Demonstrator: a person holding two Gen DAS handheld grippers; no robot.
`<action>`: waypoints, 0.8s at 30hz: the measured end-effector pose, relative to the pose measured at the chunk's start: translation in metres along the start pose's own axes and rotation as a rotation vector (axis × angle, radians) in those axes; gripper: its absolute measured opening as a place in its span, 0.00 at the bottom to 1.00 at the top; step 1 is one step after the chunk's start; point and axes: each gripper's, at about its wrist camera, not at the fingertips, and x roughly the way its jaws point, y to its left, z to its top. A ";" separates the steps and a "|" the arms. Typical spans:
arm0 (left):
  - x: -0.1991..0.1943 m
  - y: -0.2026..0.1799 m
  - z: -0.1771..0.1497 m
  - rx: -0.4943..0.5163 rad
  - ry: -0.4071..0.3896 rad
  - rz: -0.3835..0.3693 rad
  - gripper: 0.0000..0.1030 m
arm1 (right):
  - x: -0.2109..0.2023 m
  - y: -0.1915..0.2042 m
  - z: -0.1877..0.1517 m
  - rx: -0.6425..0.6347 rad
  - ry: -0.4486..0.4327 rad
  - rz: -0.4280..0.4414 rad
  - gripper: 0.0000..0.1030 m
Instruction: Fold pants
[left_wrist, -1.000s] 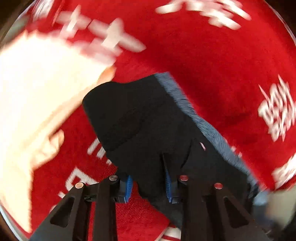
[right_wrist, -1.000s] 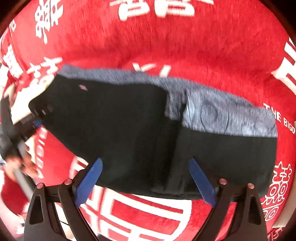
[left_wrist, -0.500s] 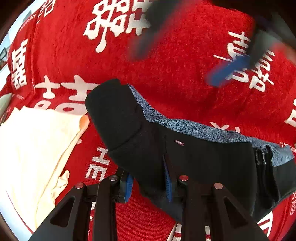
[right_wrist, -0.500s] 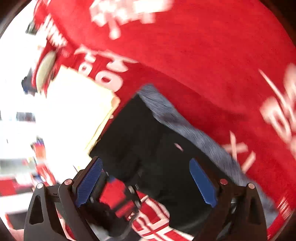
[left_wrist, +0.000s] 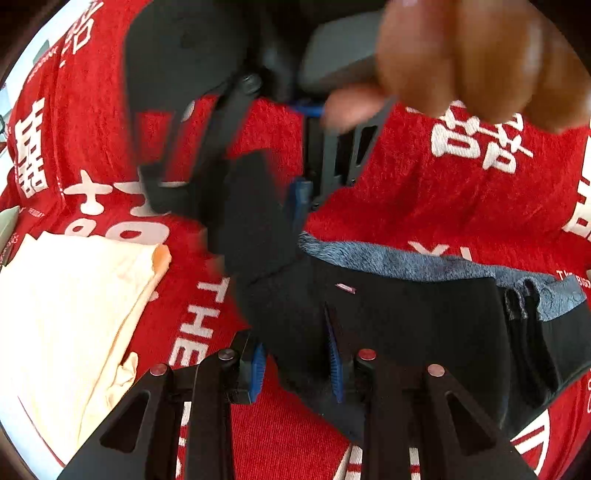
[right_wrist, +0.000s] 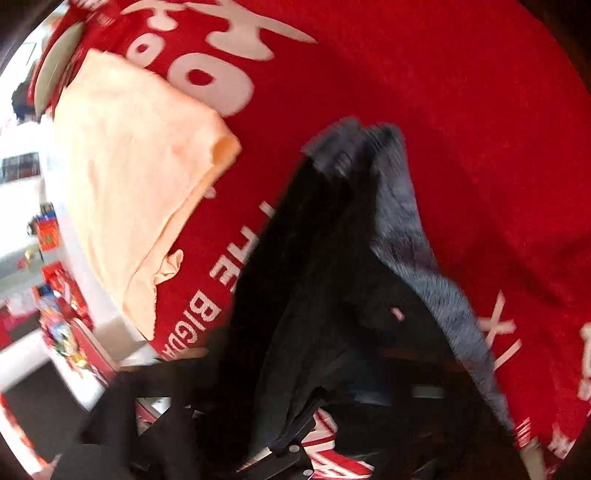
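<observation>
The black pants (left_wrist: 399, 317) are lying on a red cloth (left_wrist: 461, 206), folded over so that a band of heathered blue-grey fabric is showing along their far edge, with a small pale tag sitting on the black surface near that band; at the right end the layers are bunching into dark folds. The left gripper (left_wrist: 295, 360) is pinching the near left edge of the pants, its blue-padded jaws standing only narrowly apart with black fabric filling the gap. The right gripper (left_wrist: 258, 199), seen from the left wrist camera, is closing on the far left corner of the pants, black cloth lying between its jaws and one blue pad showing beside it; its own camera view is blurred and its fingers are lost in dark fabric there. A hand (left_wrist: 480, 59) is looming blurred at the top right. The red cloth is carrying large white Chinese characters and white capitals reading "THE" beside the pants, and "BIGD" further along. A pale peach garment (left_wrist: 74, 306) is lying folded to the left, apart from the pants.
</observation>
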 end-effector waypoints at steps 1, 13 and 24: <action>-0.002 -0.001 0.000 0.005 -0.006 -0.003 0.29 | -0.004 -0.006 -0.005 0.019 -0.026 0.019 0.16; -0.059 -0.051 0.017 0.086 -0.099 -0.086 0.29 | -0.073 -0.076 -0.113 0.096 -0.351 0.255 0.15; -0.118 -0.136 0.024 0.169 -0.109 -0.270 0.29 | -0.122 -0.161 -0.258 0.263 -0.605 0.445 0.16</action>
